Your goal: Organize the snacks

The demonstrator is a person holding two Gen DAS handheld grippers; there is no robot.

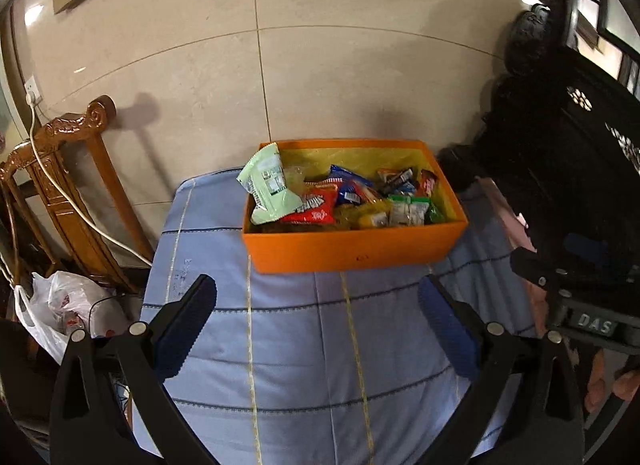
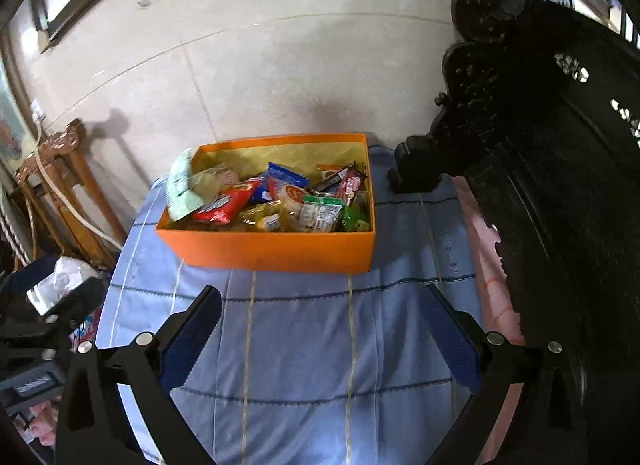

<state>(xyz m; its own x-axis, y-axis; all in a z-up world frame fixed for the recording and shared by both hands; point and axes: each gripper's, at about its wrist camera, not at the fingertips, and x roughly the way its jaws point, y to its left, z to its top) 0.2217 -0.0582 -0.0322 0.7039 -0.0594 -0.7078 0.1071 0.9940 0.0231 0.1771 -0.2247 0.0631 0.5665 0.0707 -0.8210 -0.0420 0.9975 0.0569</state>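
Both held wide, gripping nothing: left gripper [image 1: 316,321] and right gripper [image 2: 324,325], hovering over bare blue cloth [image 1: 304,345]. Ahead of both, well apart, orange box [image 1: 352,253] heaped with snacks [image 1: 344,201]; apparently gathered already, none seen loose on the cloth. Pale green packet [image 1: 267,185] leaning over the box's far-left rim (probably still to tuck in). Open room between claws and box; dark carved furniture [image 2: 560,185] crowding the right.

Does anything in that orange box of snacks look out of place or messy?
One thing: the pale green packet at the left end of the orange box sticks up and leans over the rim, while the other snacks lie inside. Nothing has spilled onto the blue cloth.
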